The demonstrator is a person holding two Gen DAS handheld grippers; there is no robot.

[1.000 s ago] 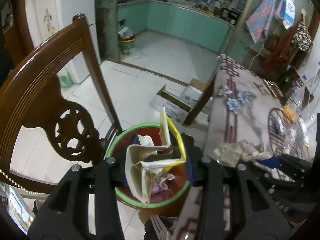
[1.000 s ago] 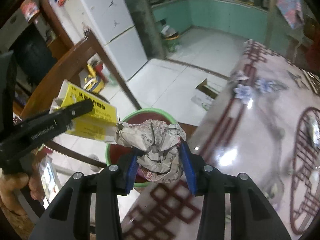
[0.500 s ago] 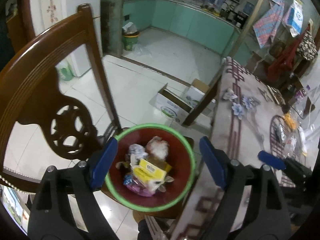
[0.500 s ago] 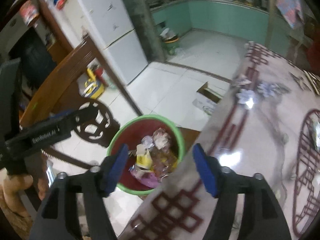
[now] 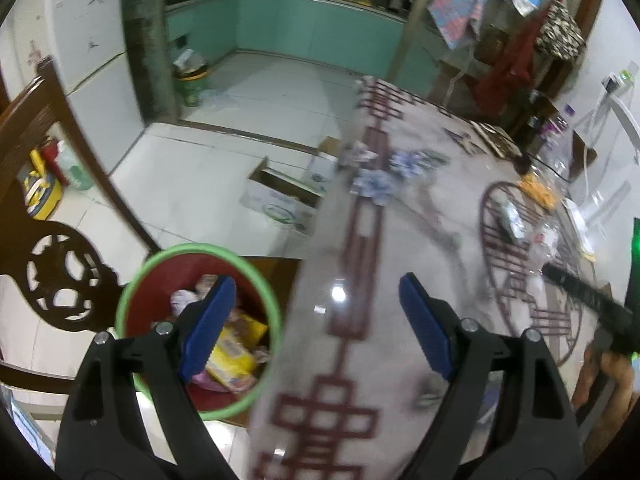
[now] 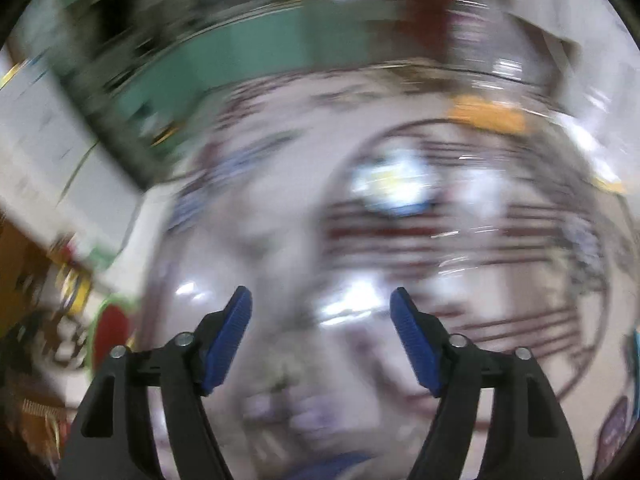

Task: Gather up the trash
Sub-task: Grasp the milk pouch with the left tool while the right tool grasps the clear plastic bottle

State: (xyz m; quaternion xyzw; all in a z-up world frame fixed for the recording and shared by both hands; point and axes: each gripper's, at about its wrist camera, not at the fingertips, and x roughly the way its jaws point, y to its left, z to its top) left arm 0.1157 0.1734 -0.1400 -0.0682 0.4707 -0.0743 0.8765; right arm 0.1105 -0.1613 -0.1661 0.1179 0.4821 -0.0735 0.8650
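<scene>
While both pairs of jaws are seen standing wide with nothing between them, the left gripper [image 5: 312, 312] is held over the near edge of the patterned table [image 5: 404, 248], its left finger [image 5: 208, 324] crossing the view of the green-rimmed bin [image 5: 262, 292]. Within the last second the left jaws have been opening, and the right jaws have just been opening further. The bin is set on the floor just beside the table edge, next to a carved wooden chair [image 5: 60, 280], and the trash is seen inside it: a yellow packet [image 5: 232, 354] among crumpled paper. The right gripper [image 6: 320, 320] is pointed down at the glossy tabletop [image 6: 280, 220]; its view is heavily blurred, so little beyond the red pattern can be told.
</scene>
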